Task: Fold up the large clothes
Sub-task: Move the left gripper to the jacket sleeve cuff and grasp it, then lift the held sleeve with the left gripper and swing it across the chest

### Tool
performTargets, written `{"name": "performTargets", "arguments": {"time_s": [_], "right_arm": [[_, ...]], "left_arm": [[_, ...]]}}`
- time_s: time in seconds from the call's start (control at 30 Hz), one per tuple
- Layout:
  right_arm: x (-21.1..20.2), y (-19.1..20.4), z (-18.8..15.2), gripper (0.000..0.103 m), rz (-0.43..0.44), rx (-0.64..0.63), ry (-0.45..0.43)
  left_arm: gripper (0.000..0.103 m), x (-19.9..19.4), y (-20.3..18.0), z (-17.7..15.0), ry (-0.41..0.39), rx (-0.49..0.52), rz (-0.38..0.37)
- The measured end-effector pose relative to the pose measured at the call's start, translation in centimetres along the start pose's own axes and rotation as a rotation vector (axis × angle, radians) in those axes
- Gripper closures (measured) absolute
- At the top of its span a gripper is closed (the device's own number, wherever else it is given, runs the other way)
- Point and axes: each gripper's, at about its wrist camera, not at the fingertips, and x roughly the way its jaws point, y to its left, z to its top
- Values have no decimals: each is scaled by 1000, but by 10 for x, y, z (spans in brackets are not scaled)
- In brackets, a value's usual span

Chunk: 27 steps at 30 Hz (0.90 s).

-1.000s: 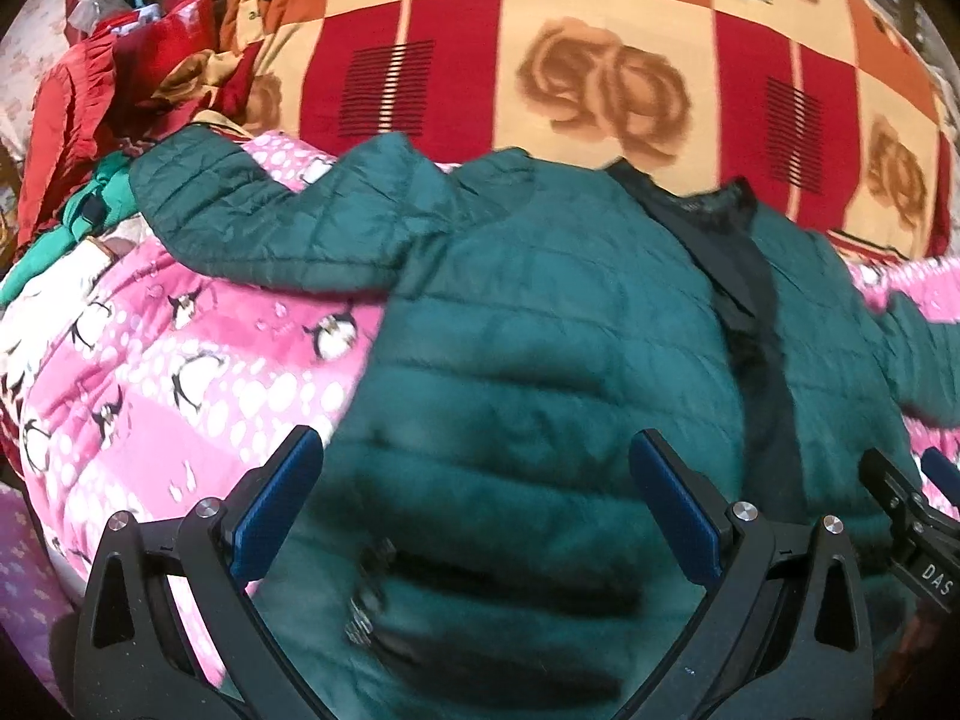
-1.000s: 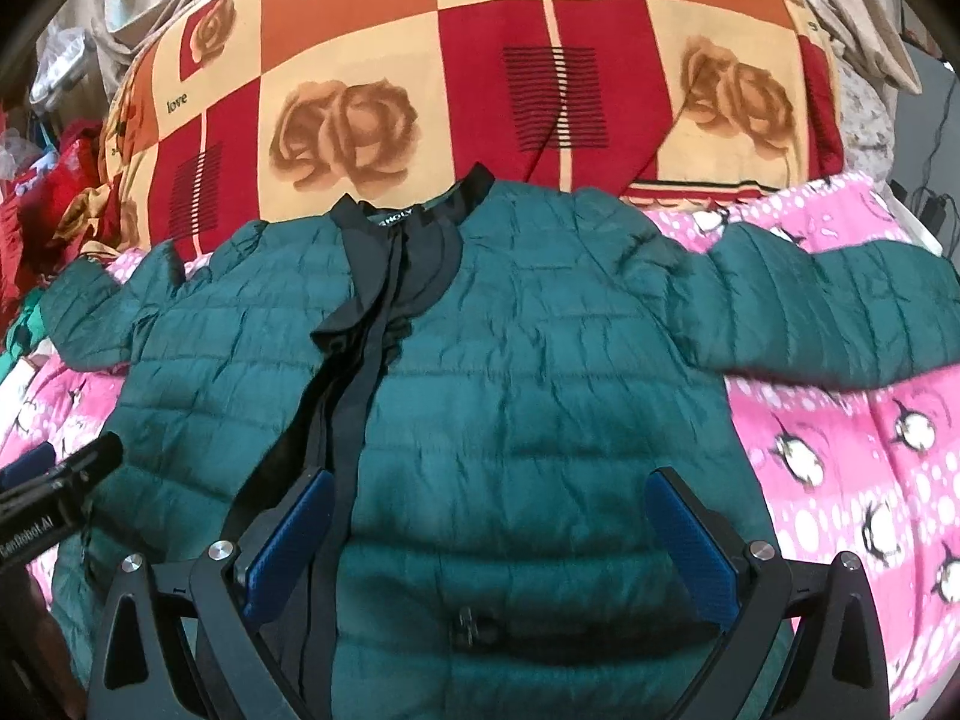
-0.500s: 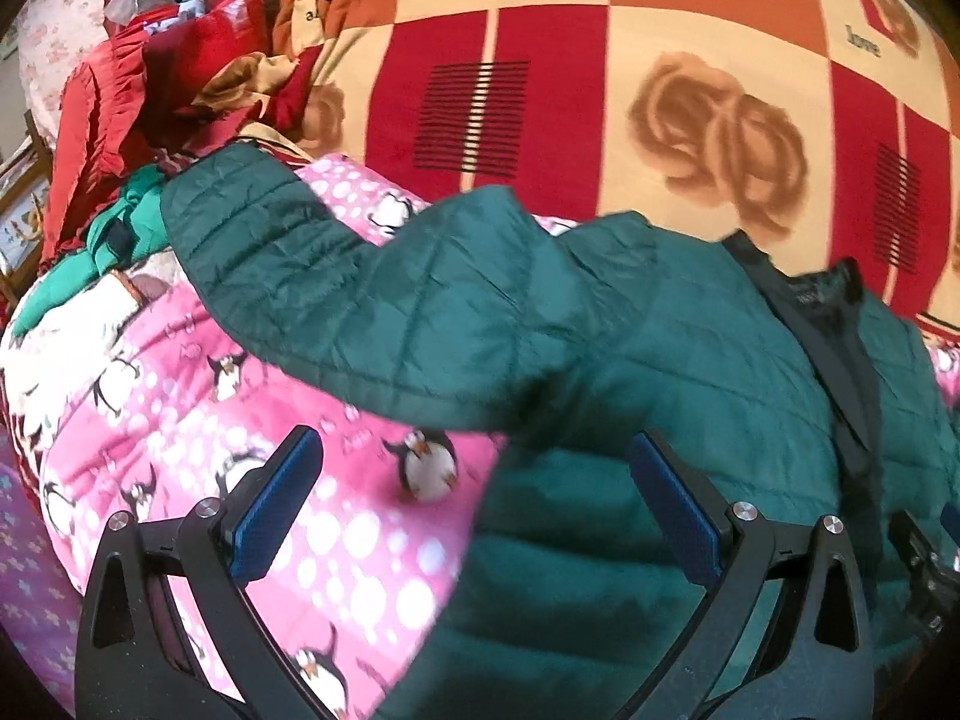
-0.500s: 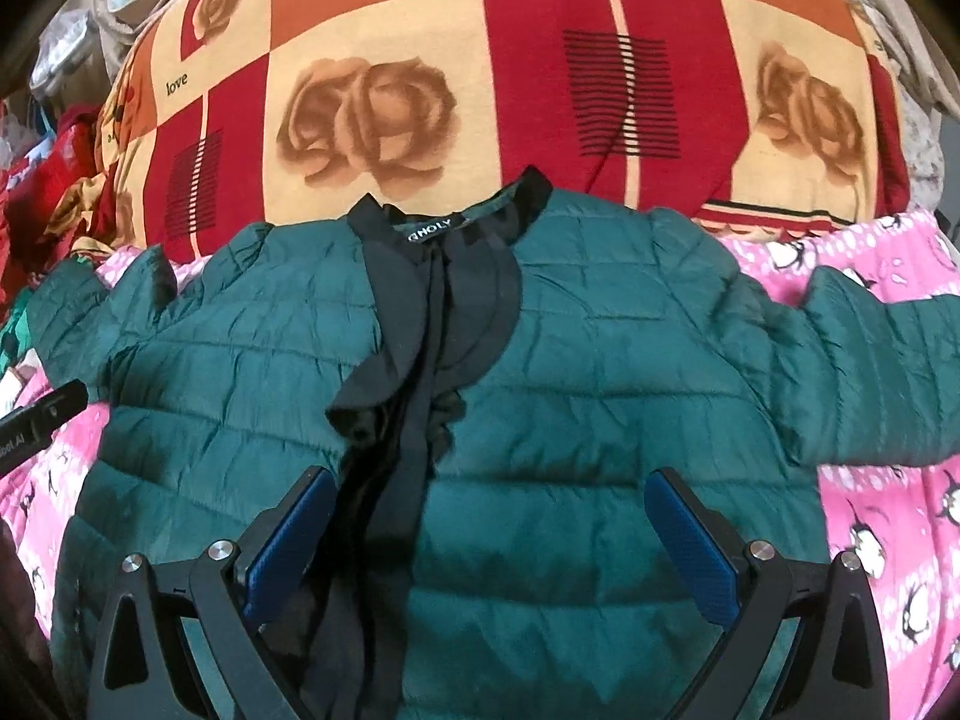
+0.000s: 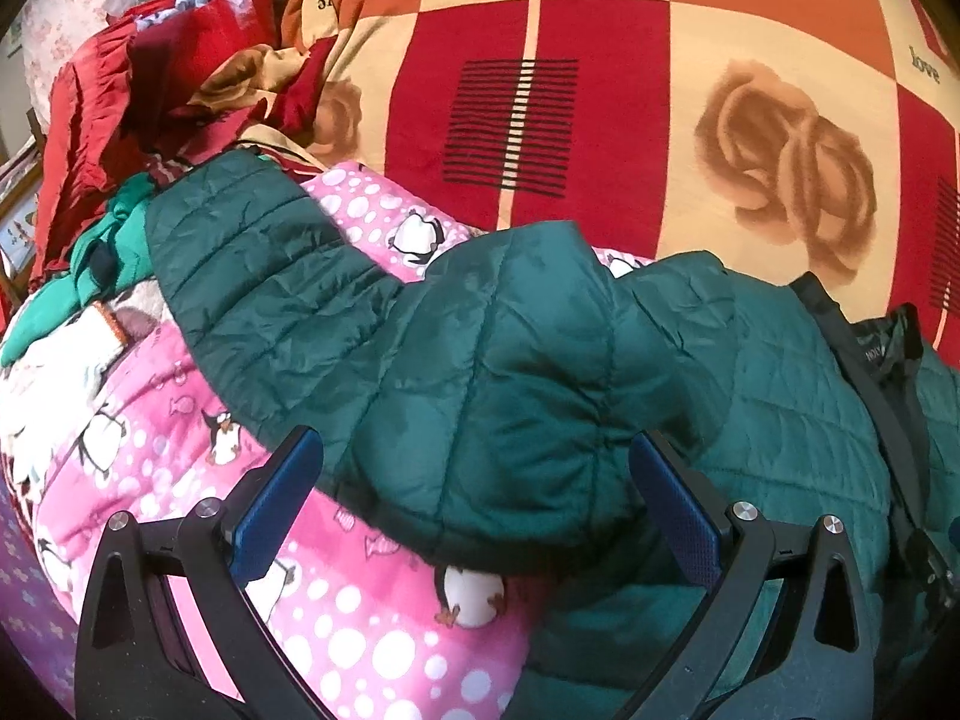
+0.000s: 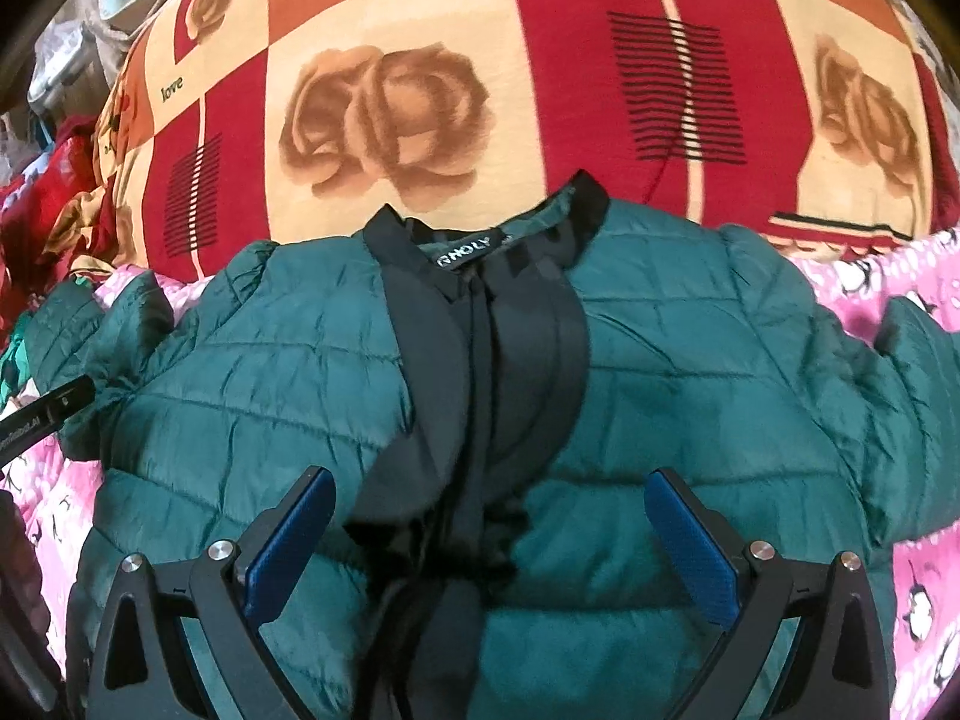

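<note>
A dark green quilted jacket (image 6: 690,390) with a black collar and front band (image 6: 498,360) lies front-up on a pink penguin blanket (image 5: 180,432). Its left sleeve (image 5: 270,276) stretches out to the left in the left wrist view. My left gripper (image 5: 474,480) is open and empty, just over the sleeve where it meets the shoulder. My right gripper (image 6: 489,516) is open and empty, over the black front band at chest height. The left gripper's body (image 6: 42,414) shows at the left edge of the right wrist view.
A red, orange and cream rose-print quilt (image 6: 480,60) rises behind the jacket. A heap of red and green clothes (image 5: 120,120) lies at the far left. The pink blanket (image 6: 918,570) also shows to the right of the jacket.
Both grippers moved up the jacket from the hem. The left swung left over the sleeve and shoulder; the right came closer to the collar. Both stayed open.
</note>
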Motion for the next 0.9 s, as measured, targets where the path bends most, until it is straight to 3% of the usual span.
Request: {"name": "performTargets", "arguments": {"time_s": [0.2, 0.37, 0.63, 0.9], "right_arm": [[7, 4, 10, 0, -1, -7, -10], [8, 6, 8, 0, 5, -24, -2], [4, 11, 0, 0, 28, -39, 15], [1, 17, -6, 0, 51, -52, 26]], "left_arm": [[1, 7, 6, 11, -7, 10, -2], [1, 12, 35, 28, -29, -50, 45], [1, 28, 113, 56, -60, -204, 217], [1, 53, 185, 68, -73, -381, 211]]}}
